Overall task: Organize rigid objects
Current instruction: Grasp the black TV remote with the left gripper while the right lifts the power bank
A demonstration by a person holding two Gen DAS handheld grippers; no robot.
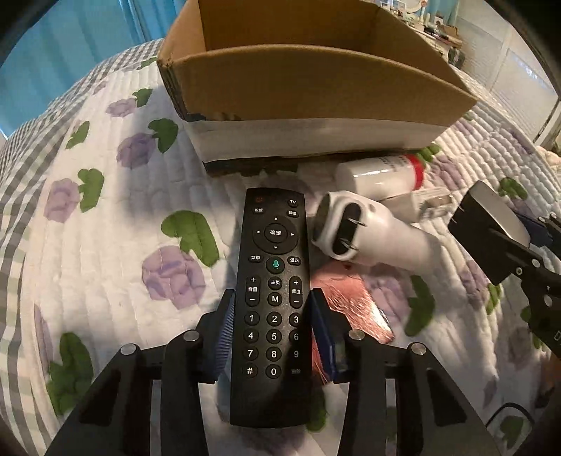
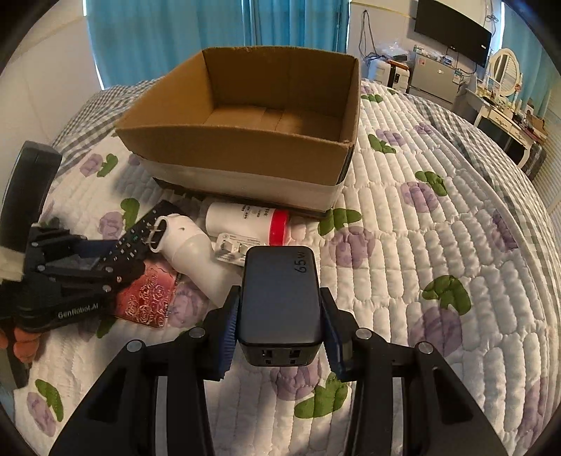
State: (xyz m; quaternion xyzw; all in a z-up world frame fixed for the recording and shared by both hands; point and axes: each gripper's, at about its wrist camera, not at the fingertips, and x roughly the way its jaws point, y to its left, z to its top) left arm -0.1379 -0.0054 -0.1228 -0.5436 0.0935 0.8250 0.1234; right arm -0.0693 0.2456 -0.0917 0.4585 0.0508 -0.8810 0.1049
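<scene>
My left gripper [image 1: 271, 308] is shut on a black remote control [image 1: 273, 301], its pads against both long sides. My right gripper [image 2: 280, 315] is shut on a black 65W charger [image 2: 280, 301] and holds it above the bed; the charger also shows at the right of the left wrist view [image 1: 491, 224]. An open cardboard box [image 2: 245, 147] sits on the quilt ahead, empty inside. In front of it lie a white bottle with a red band [image 2: 252, 224], a white plug-shaped device [image 2: 193, 252], a small white adapter [image 2: 235, 249] and a red patterned card [image 2: 147, 298].
The bed is covered by a white quilt [image 2: 420, 263] with purple flowers and green leaves. Blue curtains [image 2: 210, 28] hang behind. A desk with a mirror [image 2: 505, 70], a wall screen [image 2: 452, 31] and a small fridge stand at the far right.
</scene>
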